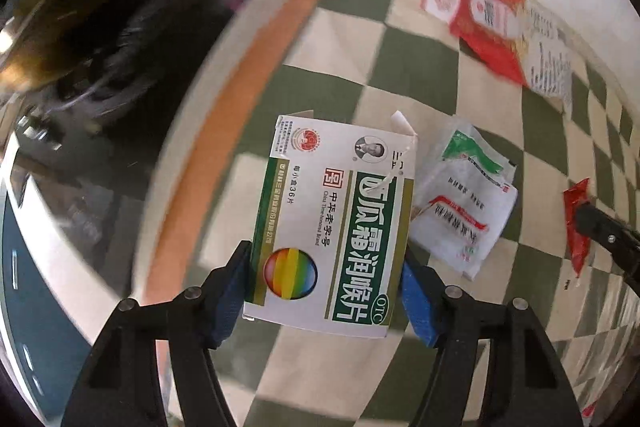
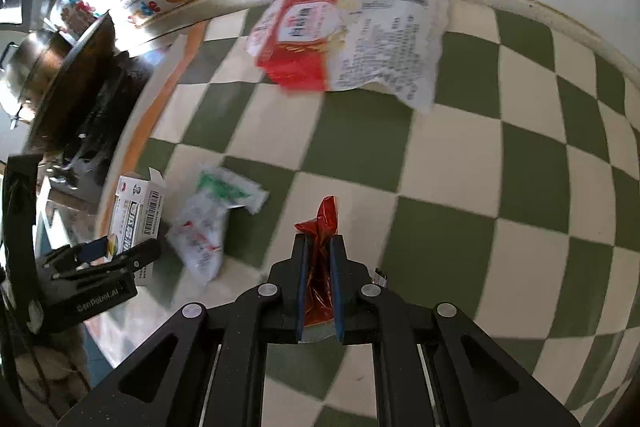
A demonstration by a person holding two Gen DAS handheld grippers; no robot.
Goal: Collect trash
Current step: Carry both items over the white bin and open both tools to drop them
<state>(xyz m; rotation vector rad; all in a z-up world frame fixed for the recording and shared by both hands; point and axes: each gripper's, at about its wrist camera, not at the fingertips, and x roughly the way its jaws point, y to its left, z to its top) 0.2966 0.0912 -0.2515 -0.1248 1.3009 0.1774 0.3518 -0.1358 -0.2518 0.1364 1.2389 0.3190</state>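
L gripper point(image 1: 326, 283): your blue pads clamp the medicine box point(image 1: 332, 223) by its near end, box over checkered cloth point(image 1: 400, 67).
R gripper point(image 2: 319, 279): you've got red sachet point(image 2: 322, 251) pinched betw. pads, top sticking out fwd.
White pouches point(image 1: 464, 203): on cloth, just R of box.
Red/white wrapper point(image 2: 352, 35): far edge of cloth, nr wall, well apart from both grippers.

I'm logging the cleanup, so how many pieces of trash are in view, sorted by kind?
Cardboard medicine box: 1
Red sauce sachet: 1
Crumpled white sachets: 1 bunch, number unclear
Large red-and-white wrapper: 1
Total: 4
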